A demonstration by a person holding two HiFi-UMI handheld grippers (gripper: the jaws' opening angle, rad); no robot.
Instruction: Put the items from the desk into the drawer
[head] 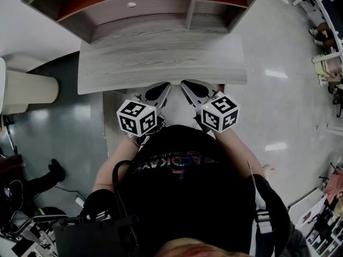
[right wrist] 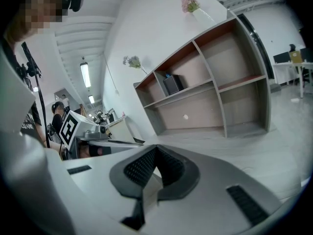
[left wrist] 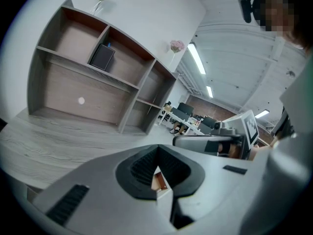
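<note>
The desk top (head: 161, 63) lies open from its near edge to the shelf unit (head: 144, 15), which walls the back.

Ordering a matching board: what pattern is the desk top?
Desk top: pale grey wood grain, clearest in head view.

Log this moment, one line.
left gripper: shut | right gripper: shut | position: side by side at near edge of desk

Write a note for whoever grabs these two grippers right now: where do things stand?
Left gripper: shut, empty. Right gripper: shut, empty. Both sit at the front edge of the desk.
Its top shows no loose items; a dark box stands in the shelf unit.
No open drawer is in view, so the job may be done.
Remaining: confirm the drawer is closed, perhaps check that box.
</note>
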